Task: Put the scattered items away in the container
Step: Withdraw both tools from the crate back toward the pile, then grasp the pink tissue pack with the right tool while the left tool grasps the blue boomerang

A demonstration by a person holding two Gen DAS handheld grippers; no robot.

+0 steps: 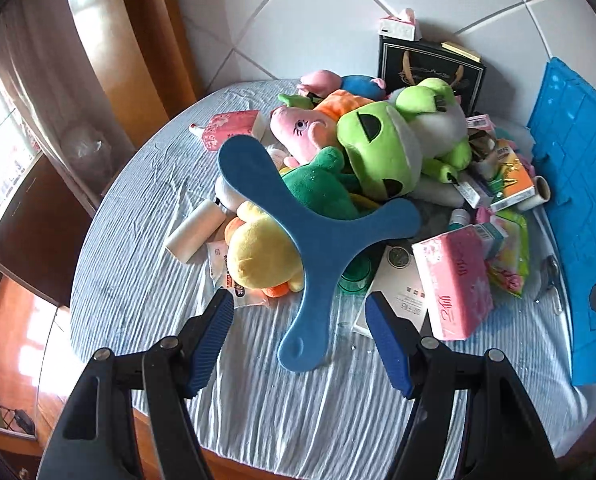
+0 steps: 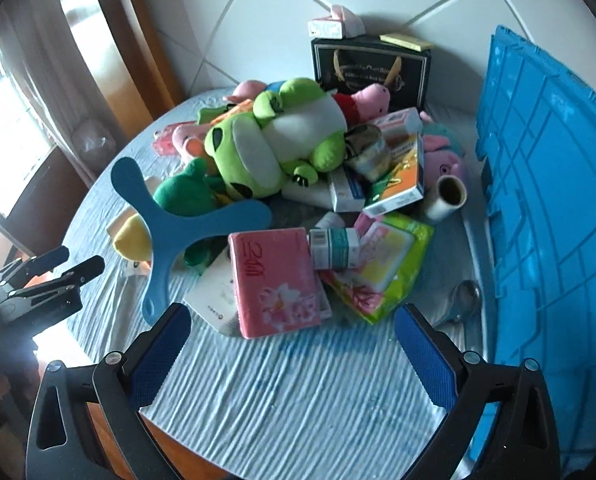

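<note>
Left gripper (image 1: 300, 320) jaws apart near flat three-armed blue boomerang (image 1: 318, 236); right gripper (image 2: 293, 344) jaws apart above ribbed cloth (image 2: 298, 392)

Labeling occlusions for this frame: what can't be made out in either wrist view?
- Blue container: interior not visible; right wrist view shows only its outer wall, cut by the frame edge.
- Yellow plush: face hidden behind the blue three-armed boomerang, left wrist view.
- Green cup: mostly covered by the boomerang.
- Spoon: handle hard to trace in the shade beside the container.
- Black box: print too small to read.
</note>
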